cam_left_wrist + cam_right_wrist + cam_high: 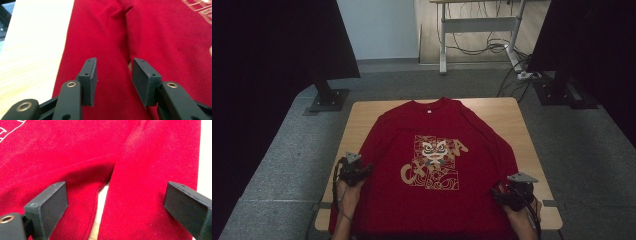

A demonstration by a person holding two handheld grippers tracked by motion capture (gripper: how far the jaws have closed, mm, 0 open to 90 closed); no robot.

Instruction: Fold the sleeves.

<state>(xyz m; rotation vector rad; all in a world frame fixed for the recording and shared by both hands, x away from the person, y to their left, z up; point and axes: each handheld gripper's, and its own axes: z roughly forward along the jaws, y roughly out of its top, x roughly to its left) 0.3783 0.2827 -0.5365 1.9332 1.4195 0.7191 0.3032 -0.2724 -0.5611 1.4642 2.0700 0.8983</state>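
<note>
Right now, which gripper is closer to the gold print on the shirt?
Left. The left gripper sits just beside the gold print, level with it; the right gripper is lower and farther out.

We hold our left gripper with jaws half apart, our right gripper spread wide.

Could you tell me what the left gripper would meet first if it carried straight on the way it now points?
Most likely the left gripper would meet the red printed sweatshirt's sleeve, lying between its open jaws; depth is uncertain.
</note>
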